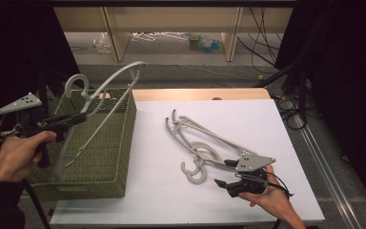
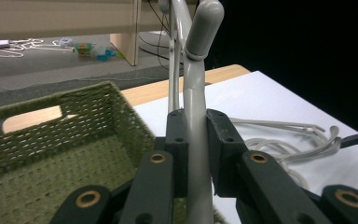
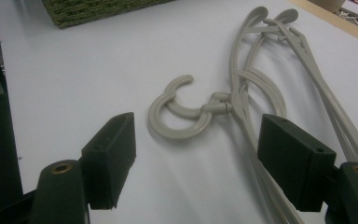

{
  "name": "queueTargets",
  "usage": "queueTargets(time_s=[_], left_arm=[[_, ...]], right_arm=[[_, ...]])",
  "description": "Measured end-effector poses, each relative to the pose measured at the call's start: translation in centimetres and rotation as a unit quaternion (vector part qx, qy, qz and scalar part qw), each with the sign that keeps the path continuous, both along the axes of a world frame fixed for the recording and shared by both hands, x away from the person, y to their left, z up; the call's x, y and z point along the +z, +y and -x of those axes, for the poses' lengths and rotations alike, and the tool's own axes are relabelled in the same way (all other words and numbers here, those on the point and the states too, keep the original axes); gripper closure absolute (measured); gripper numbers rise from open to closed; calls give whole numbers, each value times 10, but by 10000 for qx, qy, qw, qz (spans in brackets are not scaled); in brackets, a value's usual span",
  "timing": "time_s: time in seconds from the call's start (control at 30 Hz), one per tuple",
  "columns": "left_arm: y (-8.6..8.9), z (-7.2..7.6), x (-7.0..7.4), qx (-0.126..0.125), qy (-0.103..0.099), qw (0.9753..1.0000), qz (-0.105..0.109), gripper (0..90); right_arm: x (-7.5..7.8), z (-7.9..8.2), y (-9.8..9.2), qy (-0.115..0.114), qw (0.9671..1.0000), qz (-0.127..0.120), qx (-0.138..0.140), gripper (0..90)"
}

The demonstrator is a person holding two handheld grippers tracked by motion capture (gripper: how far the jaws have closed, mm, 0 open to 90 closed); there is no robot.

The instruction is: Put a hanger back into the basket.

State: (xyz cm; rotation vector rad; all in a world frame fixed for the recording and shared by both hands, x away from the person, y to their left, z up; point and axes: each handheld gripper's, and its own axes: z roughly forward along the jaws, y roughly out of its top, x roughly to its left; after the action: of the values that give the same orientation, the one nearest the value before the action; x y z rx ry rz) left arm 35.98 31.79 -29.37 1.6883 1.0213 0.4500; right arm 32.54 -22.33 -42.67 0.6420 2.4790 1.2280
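Right gripper (image 1: 228,175) sits nearest, jaws wide apart with nothing in them, aimed at the hooks of the loose hangers (image 1: 205,143) piled on the white tabletop (image 1: 162,191), probably lining up a pick. Further back, the left gripper (image 1: 78,118) is clamped on one grey hanger (image 1: 106,90), holding it over the green woven basket (image 1: 109,157), looks like for dropping in.

text: none legible | labels: none | brands: none | numbers: none | signs: none
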Motion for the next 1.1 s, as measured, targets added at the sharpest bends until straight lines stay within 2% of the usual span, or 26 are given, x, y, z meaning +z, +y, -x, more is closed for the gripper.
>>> queueTargets(time_s=[0.03, 0.07, 0.1, 0.13, 0.2, 0.37, 0.47, 0.57, 0.77, 0.83, 0.97, 1.03, 1.1], left_arm=[[2, -1, -1, 14, -12, 10000, -37, 793], [5, -2, -2, 14, -46, 9999, -165, 793], [10, -5, -4, -17, -120, 9991, -399, 793], [10, -5, -4, -17, -120, 9991, -399, 793], [15, -9, -7, -14, -103, 9985, -529, 793], [31, -16, -15, -159, 23, 9979, -620, 793], [38, -18, -20, -109, 52, 9976, -687, 793], [45, -20, -26, -25, 25, 9963, -854, 793], [53, -23, -36, -41, 132, 9953, -961, 792], [55, -24, -39, 1, 180, 9942, -1065, 792], [54, -26, -44, -4, 255, 9938, -1083, 791], [52, -29, -47, -19, 333, 9921, -1205, 791], [52, -30, -48, 13, 366, 9915, -1246, 791]], right_arm=[[0, 0, 0, 5, 10000, 5, 10, 287], [0, 0, 0, 10, 10000, 7, 18, 287], [0, 0, 0, 30, 10000, 14, 33, 287], [0, 0, 0, 30, 10000, 14, 33, 287], [-1, 0, 0, 31, 10000, 21, 39, 286], [0, 0, 0, 30, 10000, -20, 46, 286], [-1, -1, 0, 45, 10000, -11, 54, 286], [-1, 0, 0, 54, 10000, -16, 76, 286], [-2, 0, 2, 15, 10000, -31, 91, 285], [-2, 0, 1, 58, 9999, -1, 104, 285], [-2, 0, 2, 54, 9999, -9, 124, 285], [-3, 0, 3, 29, 9999, -42, 140, 284], [-2, 0, 2, 56, 9999, -19, 149, 285]])
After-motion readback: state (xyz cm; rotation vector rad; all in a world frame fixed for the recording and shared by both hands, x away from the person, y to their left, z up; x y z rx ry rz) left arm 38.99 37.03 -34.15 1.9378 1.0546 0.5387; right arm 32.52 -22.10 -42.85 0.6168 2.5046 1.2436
